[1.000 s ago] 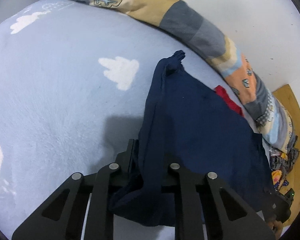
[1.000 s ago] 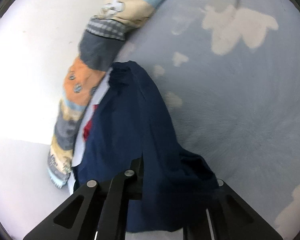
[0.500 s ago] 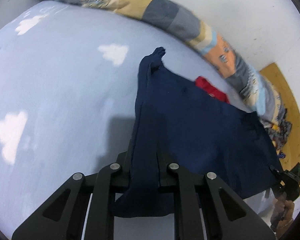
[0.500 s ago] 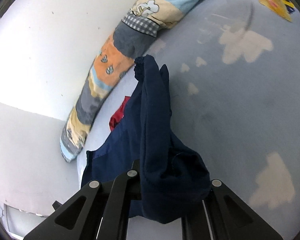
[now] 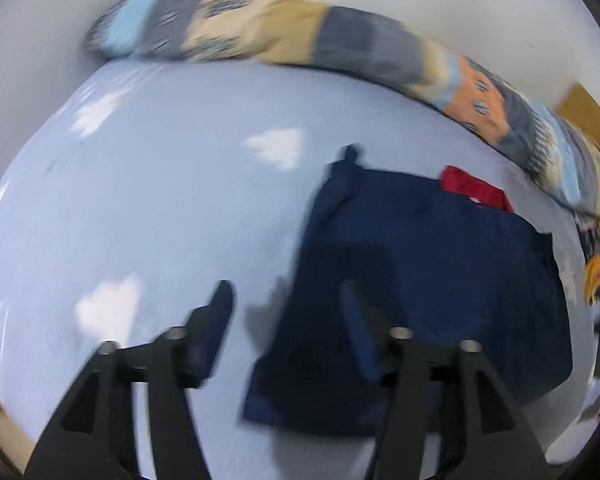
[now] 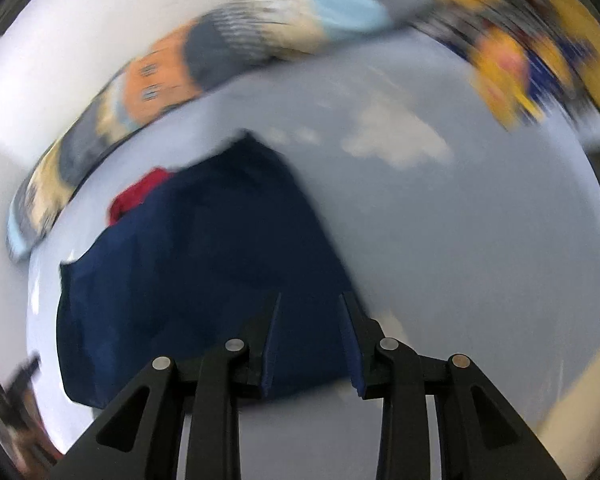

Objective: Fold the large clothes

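Both tongs stand wide and empty — left tongs [image 5: 286, 312], right tongs [image 6: 310, 330] — above the navy garment [image 5: 428, 272], which lies folded on the bed [image 5: 160, 208] near the patchwork bolster [image 5: 340, 44]. Judgement: the fold appears laid; press edges square before regripping. A red item [image 5: 474, 192] shows at its far edge. Cloud-print sheet, white wall behind — both views blurred.

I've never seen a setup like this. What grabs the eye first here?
The dark navy garment lying flat on the pale blue cloud-print bedspread, with a scrap of red cloth peeking out at its far edge. Next, the black left gripper and right gripper, both open above the garment. Behind runs a long patchwork bolster along the white wall.
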The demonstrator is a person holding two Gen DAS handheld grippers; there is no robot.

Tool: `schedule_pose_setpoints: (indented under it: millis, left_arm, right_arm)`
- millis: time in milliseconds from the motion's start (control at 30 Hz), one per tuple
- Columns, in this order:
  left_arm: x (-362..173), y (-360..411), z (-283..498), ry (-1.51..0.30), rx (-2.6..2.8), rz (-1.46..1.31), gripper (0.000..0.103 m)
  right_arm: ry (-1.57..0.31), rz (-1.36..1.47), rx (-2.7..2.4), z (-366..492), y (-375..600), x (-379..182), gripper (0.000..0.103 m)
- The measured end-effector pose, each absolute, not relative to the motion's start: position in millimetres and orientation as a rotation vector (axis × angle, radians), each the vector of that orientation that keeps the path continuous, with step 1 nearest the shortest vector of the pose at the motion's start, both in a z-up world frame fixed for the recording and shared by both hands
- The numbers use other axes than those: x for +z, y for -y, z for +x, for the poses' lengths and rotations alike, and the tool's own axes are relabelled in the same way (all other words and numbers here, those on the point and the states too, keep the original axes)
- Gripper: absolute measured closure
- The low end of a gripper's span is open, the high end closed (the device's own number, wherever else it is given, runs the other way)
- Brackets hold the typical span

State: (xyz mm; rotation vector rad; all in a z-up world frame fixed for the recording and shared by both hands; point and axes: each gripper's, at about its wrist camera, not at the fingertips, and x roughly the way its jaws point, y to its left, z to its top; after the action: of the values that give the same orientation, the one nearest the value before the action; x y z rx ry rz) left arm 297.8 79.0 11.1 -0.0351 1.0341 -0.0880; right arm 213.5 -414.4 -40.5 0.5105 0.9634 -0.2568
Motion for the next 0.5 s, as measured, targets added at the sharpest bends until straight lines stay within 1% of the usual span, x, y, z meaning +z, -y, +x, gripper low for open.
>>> schedule_pose_setpoints:
  millis: [33, 67, 133, 267, 333, 467, 500]
  left_arm:
    - [7, -64, 313, -1.032, -0.110, -0.007, 0.035]
    - [2, -52, 324, -1.037, -0.135, 0.018, 0.035]
    - [-14, -29, 351, -1.051, -0.174, 0.084, 0.035]
    - [-54, -12, 387, -1.123, -0.183, 0.122, 0.035]
    - [-69, -14, 400, -1.150, -0.155, 0.146, 0.035]
    - [-86, -17, 413, -1.177, -0.145, 0.150, 0.021]
    - [-86, -15, 414, -1.183, -0.148, 0.157, 0.019]
  right_arm:
    - [-0.960, 0.475, -0.237, 232, 408, -39, 0.071]
    - [-0.955, 0.446, -0.219, 253, 402, -38, 0.071]
    - [-0.940, 0.418, -0.162, 301, 392, -41, 0.077]
    - [-1.011, 0.441, -0.105, 371, 382, -70, 0.078]
    - [-1.059, 0.390, -0.136, 397, 382, -88, 0.077]
    - [-1.189, 0.372, -0.137, 419, 390, -123, 0.080]
    - [-1.195, 0.370, -0.133, 419, 394, -127, 0.080]
